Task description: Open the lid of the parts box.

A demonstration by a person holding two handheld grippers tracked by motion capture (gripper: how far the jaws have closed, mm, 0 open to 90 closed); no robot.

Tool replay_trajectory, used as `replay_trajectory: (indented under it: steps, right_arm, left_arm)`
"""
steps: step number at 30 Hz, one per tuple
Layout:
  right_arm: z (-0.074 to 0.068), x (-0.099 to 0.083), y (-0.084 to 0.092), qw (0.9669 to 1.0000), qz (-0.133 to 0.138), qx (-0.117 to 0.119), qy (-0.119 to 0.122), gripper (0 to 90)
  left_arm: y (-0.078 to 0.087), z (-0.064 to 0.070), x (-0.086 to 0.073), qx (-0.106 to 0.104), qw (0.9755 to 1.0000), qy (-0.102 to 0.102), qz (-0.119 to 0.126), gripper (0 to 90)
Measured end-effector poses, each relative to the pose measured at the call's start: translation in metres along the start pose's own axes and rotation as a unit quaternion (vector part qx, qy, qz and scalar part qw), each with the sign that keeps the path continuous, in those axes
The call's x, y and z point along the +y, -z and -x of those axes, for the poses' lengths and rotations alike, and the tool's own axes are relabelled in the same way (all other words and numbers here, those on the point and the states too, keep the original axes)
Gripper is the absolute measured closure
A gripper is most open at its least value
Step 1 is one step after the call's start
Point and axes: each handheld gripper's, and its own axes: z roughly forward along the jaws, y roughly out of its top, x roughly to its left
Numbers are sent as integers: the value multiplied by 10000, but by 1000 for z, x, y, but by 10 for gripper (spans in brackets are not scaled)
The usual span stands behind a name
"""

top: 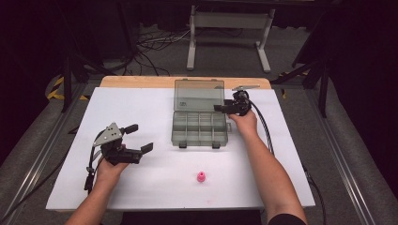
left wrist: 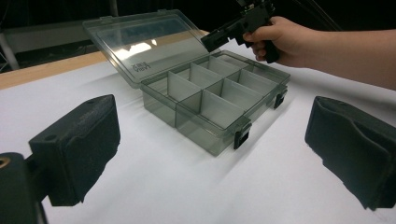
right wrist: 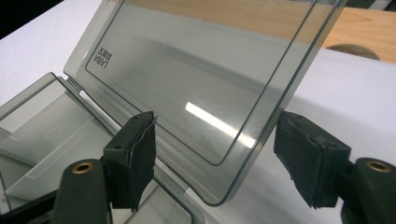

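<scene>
A smoky clear compartment box (top: 199, 142) lies open at the middle of the white mat, its lid (top: 197, 96) standing up at the far side. My right gripper (top: 223, 108) is at the lid's right edge. In the right gripper view, the lid's (right wrist: 201, 88) corner passes between its jaws, and both pads (right wrist: 135, 158) stand off the plastic, so the gripper (right wrist: 217, 158) is open. My left gripper (top: 141, 137) hovers open and holds nothing left of the box (left wrist: 201, 135). A small pink piece (top: 200, 177) sits on the mat near the front. The compartments look bare.
The white mat (top: 141, 108) covers a wooden table whose far edge (top: 141, 82) shows. Beyond it are floor cables (top: 150, 51) and a white stand's legs (top: 230, 42). Metal rails run along both sides of the table.
</scene>
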Motion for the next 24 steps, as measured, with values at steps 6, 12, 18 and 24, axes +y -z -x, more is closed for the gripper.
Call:
replay_trajectory:
  steps: [6,12,18,24]
  right_arm:
    - [1,-2,-2,10000,-72,37,-39,291]
    - [2,-3,-2,9999,-80,31,-104,263]
    - [1,-1,1,10000,-59,-5,-53,233]
    - [-17,4,24,9997,142,7,188,137]
  left_arm:
    - [0,0,-1,2,10000,5,-1,43]
    - [0,-1,-1,3,10000,-5,-14,42]
    - [0,-2,-1,24,10000,-30,43,42]
    - [4,-4,-2,159,9997,-187,-60,28]
